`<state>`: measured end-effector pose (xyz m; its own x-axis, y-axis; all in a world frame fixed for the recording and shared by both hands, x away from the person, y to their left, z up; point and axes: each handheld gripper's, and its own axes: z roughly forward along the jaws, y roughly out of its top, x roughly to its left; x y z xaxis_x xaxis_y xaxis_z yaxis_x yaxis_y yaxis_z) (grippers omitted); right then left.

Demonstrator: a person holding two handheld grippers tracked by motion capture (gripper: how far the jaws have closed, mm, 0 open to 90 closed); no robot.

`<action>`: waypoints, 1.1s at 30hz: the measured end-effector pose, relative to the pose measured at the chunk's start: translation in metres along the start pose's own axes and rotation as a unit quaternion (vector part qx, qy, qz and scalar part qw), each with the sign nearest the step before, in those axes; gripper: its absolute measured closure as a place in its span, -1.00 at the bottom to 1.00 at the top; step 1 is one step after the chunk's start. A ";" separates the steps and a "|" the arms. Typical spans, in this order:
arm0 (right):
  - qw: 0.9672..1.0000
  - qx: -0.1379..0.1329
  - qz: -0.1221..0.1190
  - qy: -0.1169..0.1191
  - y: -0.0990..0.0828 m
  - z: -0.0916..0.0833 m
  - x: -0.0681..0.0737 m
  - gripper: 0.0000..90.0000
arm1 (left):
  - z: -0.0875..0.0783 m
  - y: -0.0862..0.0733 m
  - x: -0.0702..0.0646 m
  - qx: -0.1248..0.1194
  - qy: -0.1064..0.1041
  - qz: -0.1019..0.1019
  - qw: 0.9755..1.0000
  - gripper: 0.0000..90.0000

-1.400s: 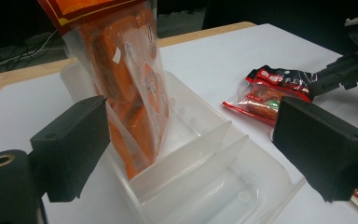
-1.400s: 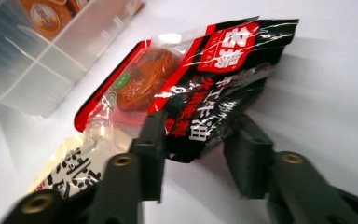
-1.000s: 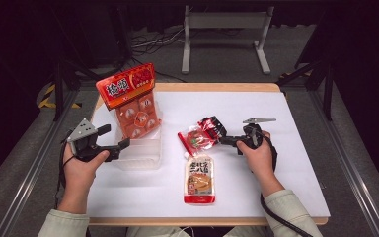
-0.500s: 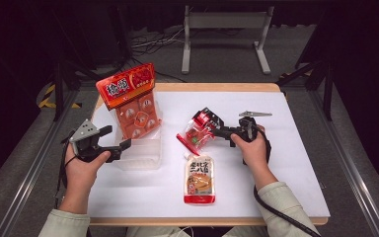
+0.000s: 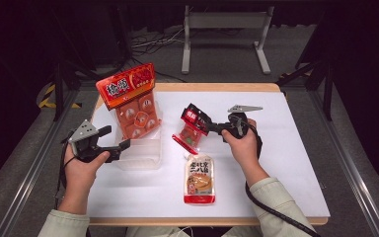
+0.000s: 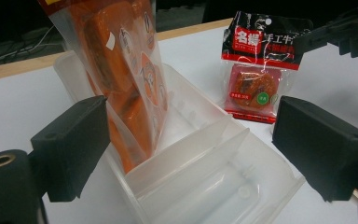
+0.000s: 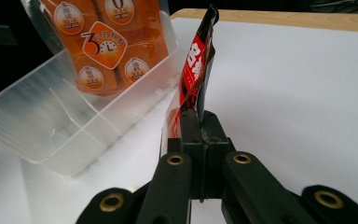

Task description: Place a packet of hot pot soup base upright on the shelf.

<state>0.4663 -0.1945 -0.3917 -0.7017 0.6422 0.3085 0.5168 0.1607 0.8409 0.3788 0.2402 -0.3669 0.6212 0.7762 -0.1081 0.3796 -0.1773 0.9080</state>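
My right gripper (image 5: 211,127) is shut on the top edge of a red-and-black snack packet (image 5: 191,129), which hangs tilted just above the white table. Its jaws have just been closing with the packet between them. In the right gripper view the packet (image 7: 196,65) stands edge-on from the pinched tips (image 7: 198,126). A tall orange snack pack (image 5: 133,106) stands in the far end of a clear divided bin (image 5: 140,153). My left gripper (image 5: 116,138) is open at the bin's near left side, its jaws (image 6: 193,126) framing the bin (image 6: 205,186) and holding nothing.
A beige-and-red pouch (image 5: 200,178) lies flat on the white table cover (image 5: 286,163), in front of the held packet. A wooden table edge (image 5: 217,87) runs along the back, with a metal stand (image 5: 224,29) and cables on the floor beyond.
The right gripper has lifted the red-and-black packet off the table and carried it slightly left toward the bin. The left gripper has not moved.
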 end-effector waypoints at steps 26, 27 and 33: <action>0.996 -0.017 -0.077 0.032 0.018 -0.047 0.037 1.00 | 0.014 0.007 -0.022 -0.007 -0.049 0.028 0.998 -0.83; 0.996 -0.017 -0.082 0.037 0.018 -0.050 0.040 1.00 | 0.015 0.008 -0.023 -0.010 -0.052 0.031 0.998 -0.84; 0.993 -0.019 -0.102 0.052 0.019 -0.060 0.054 1.00 | 0.022 0.010 -0.035 -0.023 -0.079 0.041 0.996 -0.87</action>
<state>0.4090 -0.2021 -0.3324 -0.8383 0.5171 0.1727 0.3411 0.2503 0.9061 0.3756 0.1978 -0.3628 0.7500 0.6552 -0.0907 0.2931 -0.2063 0.9335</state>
